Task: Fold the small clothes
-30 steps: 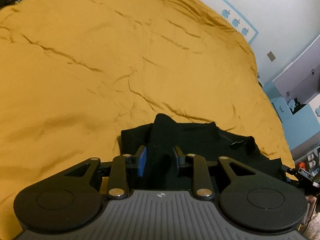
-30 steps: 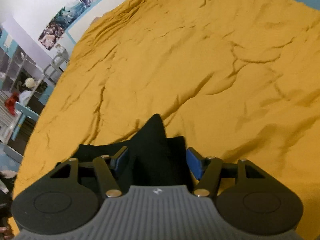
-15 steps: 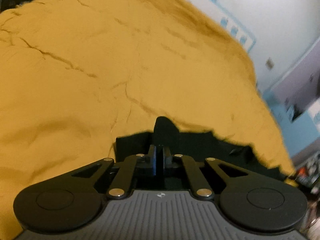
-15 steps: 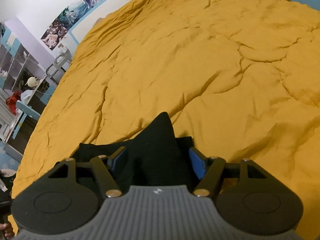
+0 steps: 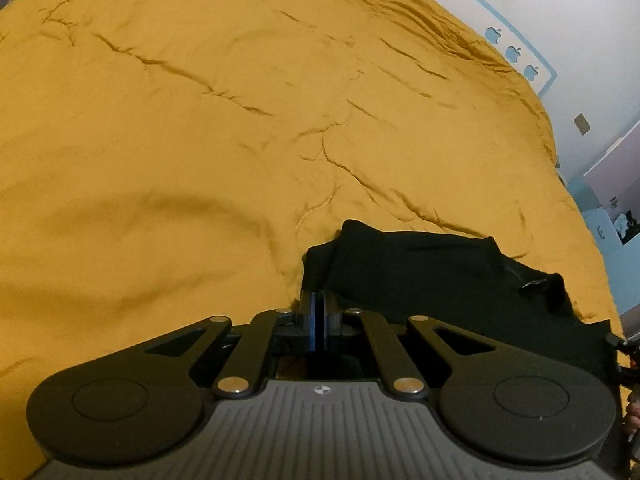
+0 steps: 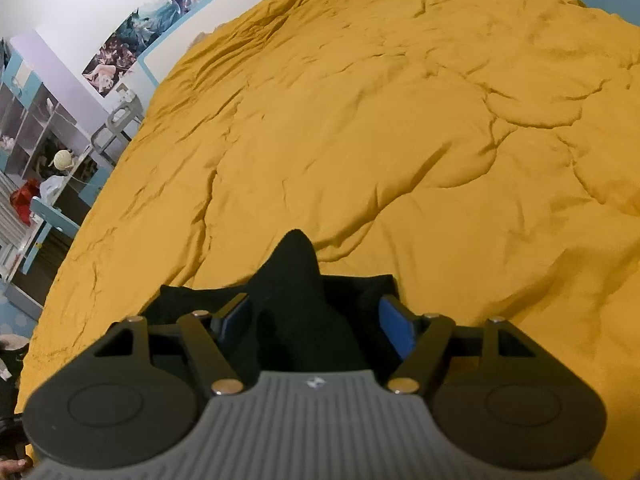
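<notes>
A small black garment (image 5: 440,276) lies on the mustard-yellow bed cover (image 5: 240,120), near its front edge. My left gripper (image 5: 319,306) is shut, its blue pads pinched on the garment's left edge. In the right wrist view a raised peak of the black garment (image 6: 296,280) sits between the fingers of my right gripper (image 6: 316,316), which is open with its blue pads (image 6: 394,324) apart on either side of the cloth.
The wrinkled yellow cover (image 6: 400,120) stretches far ahead of both grippers. A white wall with a blue trim strip (image 5: 520,52) runs along the bed's far side. Shelves and a chair (image 6: 52,168) stand beyond the bed's left edge.
My left gripper closed from open onto the garment's edge and shifted left. My right gripper stayed open around the raised fold.
</notes>
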Demonstrator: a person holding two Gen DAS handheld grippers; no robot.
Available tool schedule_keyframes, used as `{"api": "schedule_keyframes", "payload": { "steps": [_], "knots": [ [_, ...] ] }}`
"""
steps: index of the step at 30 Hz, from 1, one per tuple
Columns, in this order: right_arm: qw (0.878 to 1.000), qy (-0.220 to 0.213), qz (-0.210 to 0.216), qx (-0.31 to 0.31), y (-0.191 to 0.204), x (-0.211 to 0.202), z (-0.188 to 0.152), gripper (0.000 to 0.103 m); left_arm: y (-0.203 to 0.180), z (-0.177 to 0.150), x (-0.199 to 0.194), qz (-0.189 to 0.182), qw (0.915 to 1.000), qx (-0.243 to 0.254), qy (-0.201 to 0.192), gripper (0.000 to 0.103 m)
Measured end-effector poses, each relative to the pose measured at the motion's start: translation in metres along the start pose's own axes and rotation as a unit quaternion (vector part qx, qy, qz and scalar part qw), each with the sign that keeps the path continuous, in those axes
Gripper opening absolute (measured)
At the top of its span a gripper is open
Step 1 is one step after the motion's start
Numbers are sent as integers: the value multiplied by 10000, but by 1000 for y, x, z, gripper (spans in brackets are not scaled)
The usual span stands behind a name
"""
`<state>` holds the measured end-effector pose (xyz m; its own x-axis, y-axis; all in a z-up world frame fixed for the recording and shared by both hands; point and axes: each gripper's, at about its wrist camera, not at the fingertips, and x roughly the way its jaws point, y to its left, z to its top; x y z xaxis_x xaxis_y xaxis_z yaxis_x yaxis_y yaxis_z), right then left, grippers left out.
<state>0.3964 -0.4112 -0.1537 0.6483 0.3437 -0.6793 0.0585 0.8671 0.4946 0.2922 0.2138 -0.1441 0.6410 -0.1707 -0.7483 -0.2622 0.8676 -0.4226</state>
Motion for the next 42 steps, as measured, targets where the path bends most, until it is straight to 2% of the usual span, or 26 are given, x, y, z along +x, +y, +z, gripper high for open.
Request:
{"api": "schedule_keyframes", "payload": {
  "steps": [1, 2, 3, 4, 6, 9, 10, 13, 16, 18, 20, 21, 23, 24, 25, 26, 29, 32, 36, 39, 41, 42],
  "knots": [
    [10000, -7, 4, -16, 1, 0, 0, 67, -1, 1, -2, -14, 10000, 32, 8, 4],
    [10000, -8, -25, -71, 3, 0, -1, 56, -1, 2, -4, -51, 10000, 24, 14, 4],
    [9997, -36, -149, -195, 5, 1, -1, 28, 0, 3, -6, -96, 9999, 26, 39, 5],
    [9993, -43, -226, -310, 7, 2, -1, 15, 1, 2, -9, -105, 9999, 29, 23, 5],
    [9986, -72, -236, -466, 12, 3, -1, 12, 1, -1, -9, -94, 9999, 103, 24, 5],
    [9955, -582, -327, -666, 21, -2, 1, 11, -1, -3, -4, -21, 9999, 161, 35, 5],
    [9953, -552, -418, -676, 23, 3, 1, 11, -1, -2, -2, -17, 9999, 111, 31, 5],
    [9939, -87, -894, -647, 18, 32, -2, 15, 1, -4, 0, -8, 10000, -15, -19, 9],
    [9970, -136, -672, -357, 10, 28, -3, 32, 3, -3, -6, -99, 9999, -125, -64, 10],
    [9981, -233, -571, -31, 8, 8, -2, 51, 4, 2, -20, -337, 9990, -249, -126, 10],
    [9989, -274, -371, 14, 12, -23, -6, 54, 4, 3, -44, -661, 9975, -203, -174, 11],
    [9995, -266, -158, -53, 14, -42, -10, 57, 2, 1, -57, -694, 9973, -127, -224, 11],
    [9994, -239, 121, -201, 18, -78, -27, 66, 0, -11, -89, -762, 9967, 84, -255, 19],
    [9991, -235, 186, -307, 17, -96, -37, 69, 0, -20, -103, -796, 9963, 140, -281, 28],
    [9986, -244, 192, -428, 15, -113, -48, 69, 2, -30, -117, -821, 9961, 176, -288, 36],
    [9981, -243, 181, -539, 12, -128, -58, 69, 4, -41, -128, -824, 9961, 191, -261, 38],
    [9980, -90, 76, -626, -1, -156, -85, 69, 10, -71, -142, -703, 9972, 242, 52, 39],
    [9994, 77, 23, -332, -18, -167, -103, 69, 9, -93, -140, -663, 9965, 400, 322, 39],
    [9998, 35, 201, -4, -24, -175, -120, 69, -2, -102, -140, -762, 9953, 568, 191, 38],
    [9999, -61, 116, -98, -17, -178, -125, 70, -12, -104, -142, -799, 9937, 779, -26, 12],
    [9998, -26, 131, -156, -13, -178, -126, 70, -13, -106, -144, -859, 9935, 711, -235, 12],
    [9998, 7, 137, -172, -12, -177, -127, 67, -13, -107, -144, -885, 9937, 635, -277, 11]
  ]
}}
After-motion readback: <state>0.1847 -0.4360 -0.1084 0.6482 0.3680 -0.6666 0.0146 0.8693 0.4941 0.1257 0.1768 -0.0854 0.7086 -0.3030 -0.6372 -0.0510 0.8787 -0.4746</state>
